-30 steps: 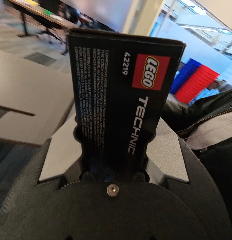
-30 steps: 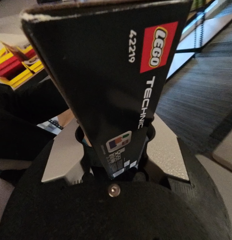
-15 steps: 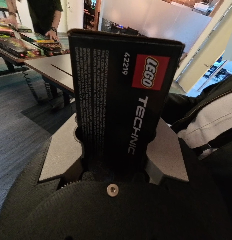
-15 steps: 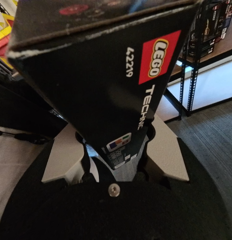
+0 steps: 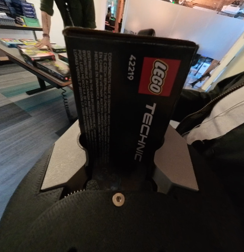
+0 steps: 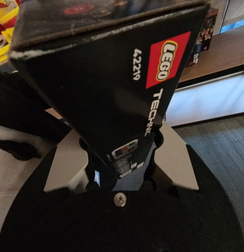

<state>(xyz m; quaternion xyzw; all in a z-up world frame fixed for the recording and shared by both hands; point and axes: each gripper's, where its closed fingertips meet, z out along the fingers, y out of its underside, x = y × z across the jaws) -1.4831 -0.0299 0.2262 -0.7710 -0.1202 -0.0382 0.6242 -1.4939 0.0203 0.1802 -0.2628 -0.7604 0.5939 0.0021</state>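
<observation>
The place looks like an office or a work room used for sorting boxed toy sets. A long desk (image 5: 40,70) on black legs carries many flat printed boxes (image 5: 50,68), and a standing person (image 5: 72,12) leans a hand on them. There is grey carpet-tile floor (image 5: 23,129), a white partition wall (image 5: 173,31), and a wooden shelf (image 6: 219,57) with more boxes.

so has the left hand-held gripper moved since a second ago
Yes. The left hand-held gripper, shut on the black box, has swung left: the table of boxes now sits in its left background, where a bare grey surface was.
</observation>
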